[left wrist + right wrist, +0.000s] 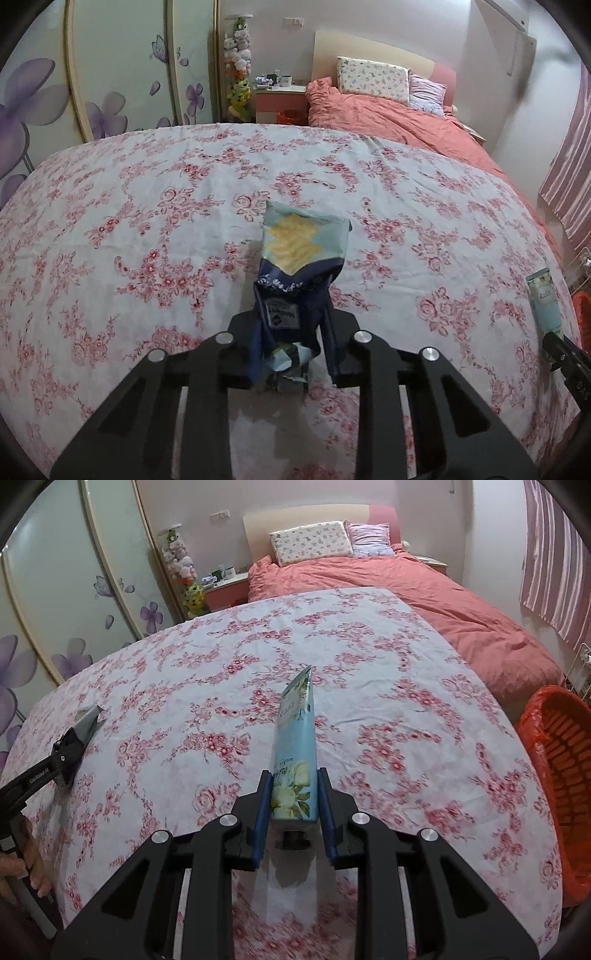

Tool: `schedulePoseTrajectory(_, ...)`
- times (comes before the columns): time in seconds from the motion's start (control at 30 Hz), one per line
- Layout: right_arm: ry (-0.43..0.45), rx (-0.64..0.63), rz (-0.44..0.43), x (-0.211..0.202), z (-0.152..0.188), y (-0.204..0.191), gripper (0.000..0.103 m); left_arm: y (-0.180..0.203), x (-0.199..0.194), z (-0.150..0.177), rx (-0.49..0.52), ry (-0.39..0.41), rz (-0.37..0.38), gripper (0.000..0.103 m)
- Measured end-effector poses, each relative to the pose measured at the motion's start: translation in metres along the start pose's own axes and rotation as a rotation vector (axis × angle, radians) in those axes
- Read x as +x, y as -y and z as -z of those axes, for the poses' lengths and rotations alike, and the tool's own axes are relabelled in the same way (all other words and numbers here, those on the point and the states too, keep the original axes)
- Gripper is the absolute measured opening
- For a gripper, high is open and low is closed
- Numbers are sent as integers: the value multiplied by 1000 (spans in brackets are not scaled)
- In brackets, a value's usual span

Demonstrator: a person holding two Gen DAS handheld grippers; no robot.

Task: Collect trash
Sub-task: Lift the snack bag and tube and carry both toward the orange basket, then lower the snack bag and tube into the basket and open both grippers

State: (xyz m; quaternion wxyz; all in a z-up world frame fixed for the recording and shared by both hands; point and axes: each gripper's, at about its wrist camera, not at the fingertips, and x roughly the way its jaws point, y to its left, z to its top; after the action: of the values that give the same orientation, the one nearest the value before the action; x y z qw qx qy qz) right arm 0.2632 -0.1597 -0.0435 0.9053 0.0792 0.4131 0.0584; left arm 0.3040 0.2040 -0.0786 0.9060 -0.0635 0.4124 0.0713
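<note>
In the left wrist view my left gripper [291, 325] is shut on a crumpled navy and pale-blue snack bag [301, 254], whose upper part sticks out ahead of the fingers over the floral sheet. In the right wrist view my right gripper [294, 794] is shut on a light-blue tube with white flowers [297, 738]; its dark cap points back toward the camera. The tube [546, 301] also shows at the right edge of the left wrist view. The left gripper with the bag's silvery back [86, 720] shows at the left of the right wrist view, held by a hand [31, 860].
An orange basket lined with a red bag [561, 771] stands right of the floral-covered surface [221, 686]. Beyond lies a bed with a coral duvet [424, 602] and pillows. A bedside table [280, 99], stacked plush toys [238, 62] and flowered wardrobe doors [122, 74] stand at the back left.
</note>
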Motion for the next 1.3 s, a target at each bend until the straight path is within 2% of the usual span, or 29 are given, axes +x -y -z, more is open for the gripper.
schedulePoseTrajectory(0.23,43,19,7,-26,1,15,25,22,-24,2,28,30,28,27)
schedulePoseTrajectory(0.4,102,35,18,-56,-2,28,25,54,-53,0,61,74,74,27)
schedulePoseTrajectory(0.67,202,74,52,-105,1,58,25,121,-107,7,126,141,184,27)
schedulePoseTrajectory(0.83,269,106,70,-138,5,80,25,165,-134,18,161,157,275,27)
schedulePoseTrajectory(1.07,320,167,117,-158,13,117,25,227,-154,34,222,144,401,27)
schedulePoseTrajectory(1.3,344,237,165,-163,16,156,25,287,-160,49,298,128,496,27)
